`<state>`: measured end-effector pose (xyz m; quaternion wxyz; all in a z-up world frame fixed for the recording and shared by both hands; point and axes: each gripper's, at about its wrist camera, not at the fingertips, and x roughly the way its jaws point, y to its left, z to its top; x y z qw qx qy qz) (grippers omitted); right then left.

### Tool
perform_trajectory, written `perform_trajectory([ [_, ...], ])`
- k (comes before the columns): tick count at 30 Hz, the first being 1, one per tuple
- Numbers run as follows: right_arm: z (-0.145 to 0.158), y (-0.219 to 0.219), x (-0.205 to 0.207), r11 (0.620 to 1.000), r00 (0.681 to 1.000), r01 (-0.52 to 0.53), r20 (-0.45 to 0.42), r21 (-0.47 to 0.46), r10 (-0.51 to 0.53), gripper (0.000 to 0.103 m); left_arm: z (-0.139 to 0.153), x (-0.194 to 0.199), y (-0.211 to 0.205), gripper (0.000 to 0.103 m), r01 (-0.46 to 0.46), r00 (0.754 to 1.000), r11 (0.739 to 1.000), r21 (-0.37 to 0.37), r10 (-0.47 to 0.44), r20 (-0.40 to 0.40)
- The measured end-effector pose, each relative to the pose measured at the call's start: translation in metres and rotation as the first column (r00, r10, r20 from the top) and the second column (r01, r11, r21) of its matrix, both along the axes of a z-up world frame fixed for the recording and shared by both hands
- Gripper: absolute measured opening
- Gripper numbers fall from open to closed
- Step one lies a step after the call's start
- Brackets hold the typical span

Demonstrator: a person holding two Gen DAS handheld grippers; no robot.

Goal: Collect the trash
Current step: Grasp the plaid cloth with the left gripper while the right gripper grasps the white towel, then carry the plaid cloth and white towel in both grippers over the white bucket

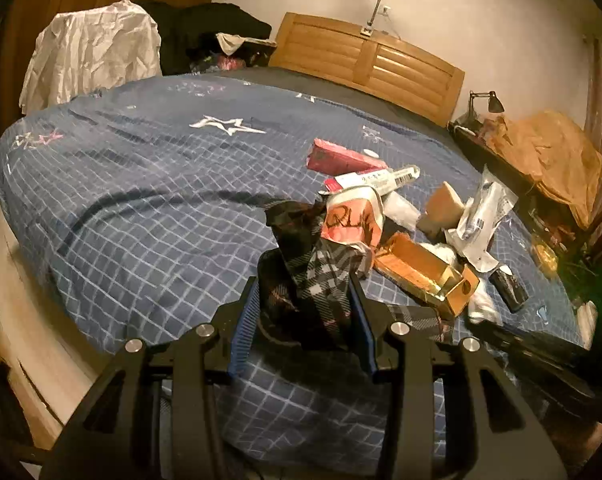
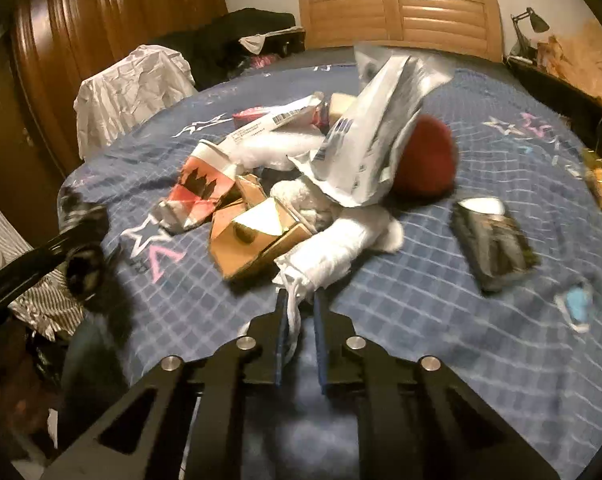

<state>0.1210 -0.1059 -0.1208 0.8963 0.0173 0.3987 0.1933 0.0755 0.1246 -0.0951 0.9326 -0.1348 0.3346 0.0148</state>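
A pile of trash lies on the blue checked bed (image 1: 141,220): a gold box (image 1: 425,272), pink boxes (image 1: 341,158), a crushed orange cup (image 1: 353,220), white wrappers (image 1: 481,208) and a small dark can (image 1: 509,284). My left gripper (image 1: 305,280) is shut on the rim of a black plaid bag (image 1: 313,276), held up beside the pile. In the right wrist view my right gripper (image 2: 301,304) is shut on the drawstring of a white cloth pouch (image 2: 337,248) at the near edge of the pile, by the gold box (image 2: 253,236). A red round object (image 2: 425,160) lies behind the white wrapper (image 2: 365,144).
A dark carton (image 2: 493,240) lies right of the pile. A wooden headboard (image 1: 365,60) stands at the far end. A cluttered side table with a lamp (image 1: 489,100) is on the right. White cloth (image 1: 93,52) and dark clothes lie at the far left. A wardrobe (image 2: 101,20) stands left.
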Motion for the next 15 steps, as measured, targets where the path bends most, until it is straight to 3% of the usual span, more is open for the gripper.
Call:
perform_trajectory([
  [7,0.009,-0.048,-0.055,0.999,0.999,0.018,-0.046,-0.039,-0.020,0.013,-0.005,-0.001,-0.018,0.042,0.057,0.998,0.998,0.014,-0.057,-0.007],
  [9,0.003,-0.061,-0.057,0.999,0.996,0.045,-0.076,-0.028,-0.047,0.024,-0.004,-0.001,-0.019,0.042,0.061,0.998,0.998,0.018,-0.061,-0.007],
  [11,0.007,-0.068,-0.060,0.998,0.997,0.055,-0.063,0.016,-0.054,0.058,-0.003,-0.001,-0.021,0.042,0.059,0.998,0.998,0.024,-0.059,-0.004],
  [13,0.018,-0.070,-0.068,0.999,0.998,0.053,-0.026,0.011,-0.053,0.073,-0.002,-0.001,-0.021,0.042,0.055,0.998,0.998,0.028,-0.055,-0.002],
  [15,0.027,-0.067,-0.073,0.999,0.999,0.043,0.003,-0.002,-0.043,0.075,-0.002,0.000,-0.021,0.042,0.056,0.998,0.998,0.029,-0.055,-0.004],
])
